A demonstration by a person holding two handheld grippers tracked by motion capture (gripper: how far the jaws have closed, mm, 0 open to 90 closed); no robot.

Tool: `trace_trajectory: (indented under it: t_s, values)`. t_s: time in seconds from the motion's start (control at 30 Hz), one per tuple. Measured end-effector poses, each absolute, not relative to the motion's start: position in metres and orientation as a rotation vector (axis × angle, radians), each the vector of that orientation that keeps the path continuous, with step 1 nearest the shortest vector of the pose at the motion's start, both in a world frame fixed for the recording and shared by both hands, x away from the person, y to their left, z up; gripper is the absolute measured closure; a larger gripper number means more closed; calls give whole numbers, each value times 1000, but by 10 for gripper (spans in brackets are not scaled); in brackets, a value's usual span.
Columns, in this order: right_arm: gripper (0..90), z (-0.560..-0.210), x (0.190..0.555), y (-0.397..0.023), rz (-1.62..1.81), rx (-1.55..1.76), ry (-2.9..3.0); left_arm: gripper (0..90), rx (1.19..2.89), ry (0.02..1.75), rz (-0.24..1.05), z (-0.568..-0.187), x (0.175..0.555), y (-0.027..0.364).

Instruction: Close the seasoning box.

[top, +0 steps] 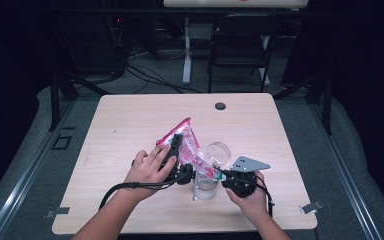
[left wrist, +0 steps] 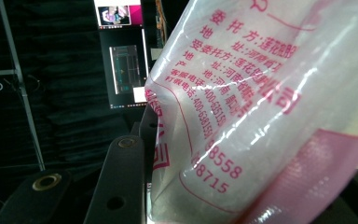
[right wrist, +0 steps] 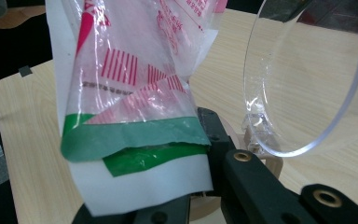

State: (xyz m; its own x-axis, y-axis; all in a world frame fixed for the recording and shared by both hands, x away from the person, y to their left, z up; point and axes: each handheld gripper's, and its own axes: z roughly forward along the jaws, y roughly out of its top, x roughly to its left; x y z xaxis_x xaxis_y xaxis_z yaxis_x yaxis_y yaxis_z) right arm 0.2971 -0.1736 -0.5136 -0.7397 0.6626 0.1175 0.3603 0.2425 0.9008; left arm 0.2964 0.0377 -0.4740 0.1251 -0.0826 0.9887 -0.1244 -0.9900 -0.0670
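Bag: I hold the pink bag (top: 187,142) tipped over the jar (top: 206,186) on the table (top: 130,120).
Left gripper (top: 176,146): fingers clamp the bag's top.
Right gripper (top: 228,176): fingers pinch its green corner.
Done: white stuff sits in the jar.
Left: more pouring, I think.

plastic bag (left wrist: 242,116), red Chinese print, "8558", "8715"

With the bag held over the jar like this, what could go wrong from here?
1. The bag hangs between the two grippers, and the right gripper pinches just its torn green corner; that corner may tear or slip free.
2. The jar stands right between the hands, its clear lid tipped open; a bump may knock it over.
3. The contents may miss the jar and spill on the table.
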Motion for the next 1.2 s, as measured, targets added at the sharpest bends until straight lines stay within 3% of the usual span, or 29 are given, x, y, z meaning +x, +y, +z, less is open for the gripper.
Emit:
trace_trajectory:
  t_s: [1.2]
  values:
    - [900,-515,299,-173,1495,957,2231,684,2314,-252,2071,-473,294,37]
